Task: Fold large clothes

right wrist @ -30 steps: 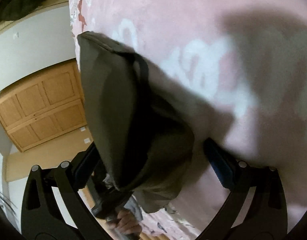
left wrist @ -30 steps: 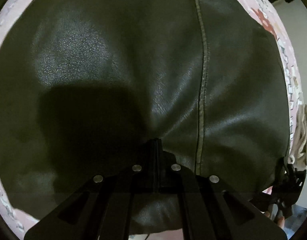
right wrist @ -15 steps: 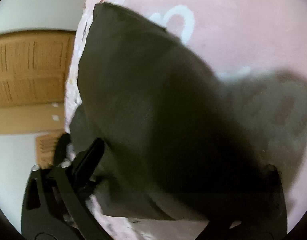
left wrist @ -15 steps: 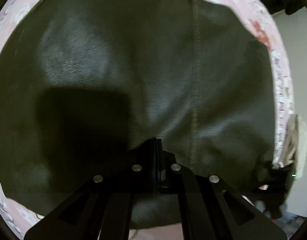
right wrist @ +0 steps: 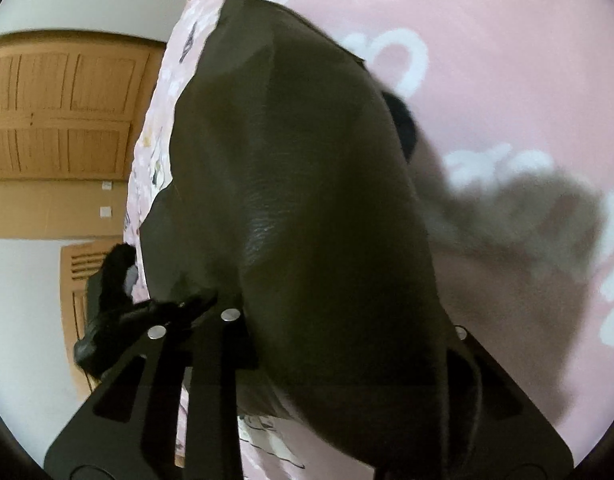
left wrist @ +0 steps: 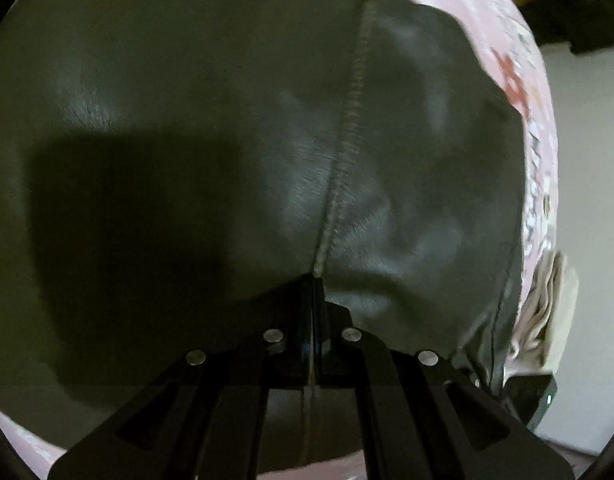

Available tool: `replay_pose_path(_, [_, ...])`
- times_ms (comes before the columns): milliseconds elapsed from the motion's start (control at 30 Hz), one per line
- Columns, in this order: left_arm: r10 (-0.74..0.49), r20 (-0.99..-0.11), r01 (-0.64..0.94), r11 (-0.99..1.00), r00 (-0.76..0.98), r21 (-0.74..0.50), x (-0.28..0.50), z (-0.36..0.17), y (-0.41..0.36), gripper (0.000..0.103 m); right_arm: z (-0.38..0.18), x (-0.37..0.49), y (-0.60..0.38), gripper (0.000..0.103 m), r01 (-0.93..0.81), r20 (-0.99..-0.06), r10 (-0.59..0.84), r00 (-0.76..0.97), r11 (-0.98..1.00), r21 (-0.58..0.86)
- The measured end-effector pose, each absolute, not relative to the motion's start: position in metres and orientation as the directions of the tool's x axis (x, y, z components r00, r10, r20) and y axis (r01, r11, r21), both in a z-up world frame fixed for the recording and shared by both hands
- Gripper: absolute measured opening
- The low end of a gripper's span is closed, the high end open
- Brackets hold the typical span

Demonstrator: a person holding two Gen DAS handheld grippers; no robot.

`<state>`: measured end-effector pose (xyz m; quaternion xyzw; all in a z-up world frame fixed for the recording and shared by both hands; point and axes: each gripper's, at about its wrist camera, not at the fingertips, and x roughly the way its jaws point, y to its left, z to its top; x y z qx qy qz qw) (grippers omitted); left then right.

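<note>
A dark olive leather jacket [left wrist: 227, 120] lies on a pink printed bedsheet [right wrist: 507, 60] and fills most of the left wrist view. My left gripper [left wrist: 315, 280] is shut, and its tips rest on the leather right at a stitched seam [left wrist: 347, 140]. No fold shows between its fingers. In the right wrist view a thick fold of the jacket [right wrist: 307, 200] bulges up between the jaws of my right gripper [right wrist: 347, 320]. These jaws are closing on the fold. The leather hides both fingertips and drapes over the right finger.
The bed's edge runs along the left of the right wrist view, with a wooden panelled door [right wrist: 59, 108] and a white wall beyond. A cream cloth [left wrist: 547, 312] hangs at the bed's right edge. A blurred black shape [right wrist: 107, 300] sits by that edge.
The right jaws went from wide apart to close around the jacket fold, and that gripper rolled and rose. The left gripper, still shut, slid across the leather until the seam met its tips.
</note>
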<state>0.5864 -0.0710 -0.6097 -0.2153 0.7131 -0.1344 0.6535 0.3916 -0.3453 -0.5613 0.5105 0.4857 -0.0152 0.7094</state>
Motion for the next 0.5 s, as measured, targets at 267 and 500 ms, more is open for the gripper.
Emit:
replay_pose_path(267, [-0.572,-0.819,-0.234,0.803,-0.049,-0.547,0.586,-0.633,-0.055,0.001,-0.537,0.401,-0.333,0.020,0.439,-0.721,0.453,0.525,0.582,0.685])
replay_pose_path(500, [-0.406,-0.912,-0.133,0.903,0.050,-0.409,0.556,-0.562,-0.045,0.001,-0.506,0.417,-0.314,0.019,0.320,-0.754,0.414,0.511,0.722,0.613])
